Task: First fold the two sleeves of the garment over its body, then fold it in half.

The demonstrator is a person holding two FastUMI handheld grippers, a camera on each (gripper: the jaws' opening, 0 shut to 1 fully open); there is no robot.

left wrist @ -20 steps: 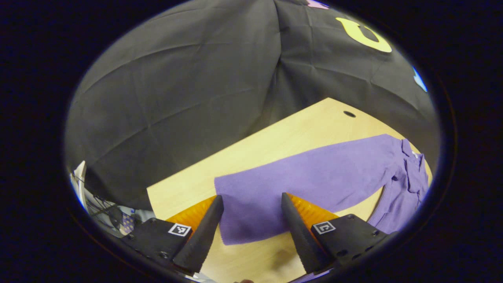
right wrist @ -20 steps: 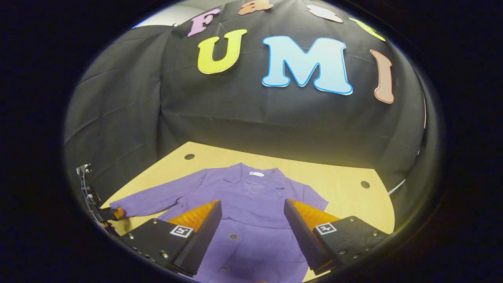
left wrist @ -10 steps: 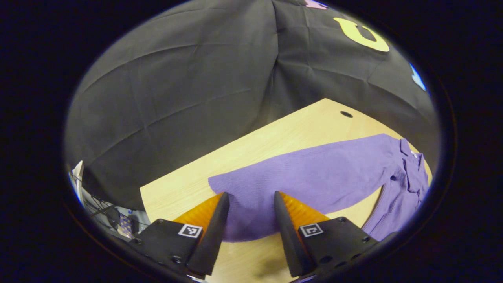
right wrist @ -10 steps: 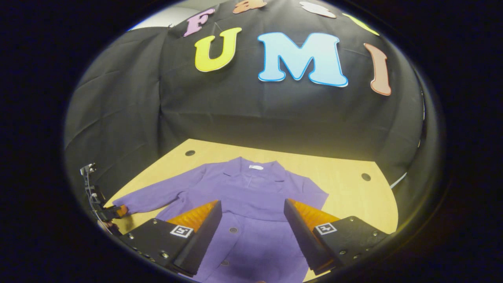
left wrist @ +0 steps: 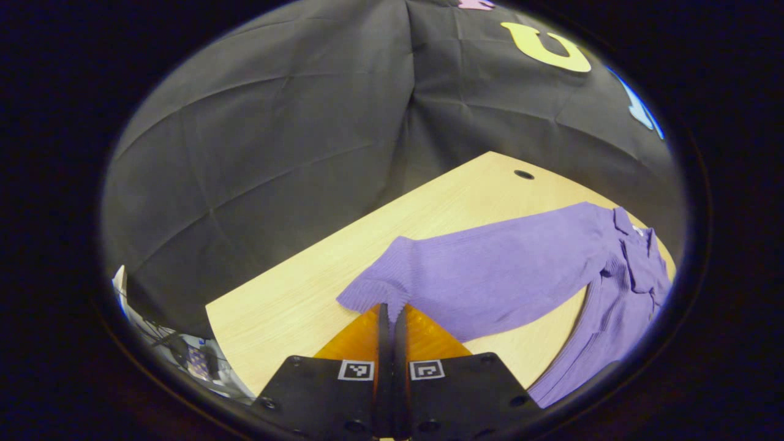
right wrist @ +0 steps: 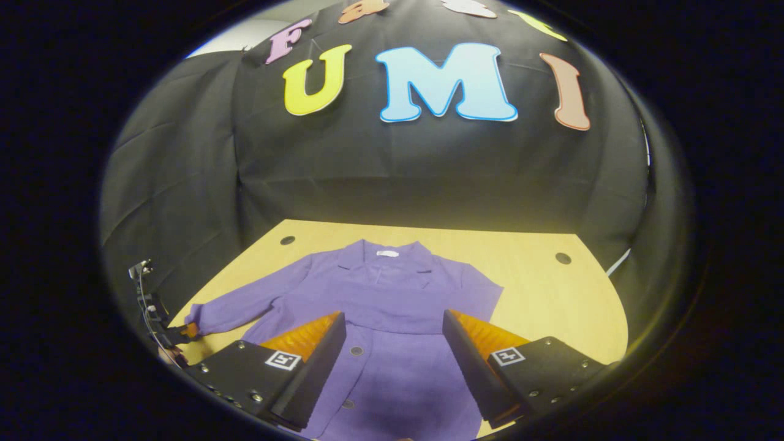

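The jaws of the left gripper (left wrist: 392,315) are clenched together on the cuff end of the purple knit sleeve (left wrist: 490,269), whose fabric bunches and lifts just ahead of their tips; the sleeve runs away to the right of the jaws toward the collar of the purple button-front garment (right wrist: 392,306). Bare light wooden worktop (left wrist: 294,300) lies left of and ahead of these jaws up to its straight far edge, where a small round hole (left wrist: 523,174) sits near the corner. The jaws of the right gripper (right wrist: 395,343) stand wide apart, released, above the garment's body, touching nothing. The garment lies flat, collar toward the far edge, with open worktop to the right of these jaws out to the curved edge.
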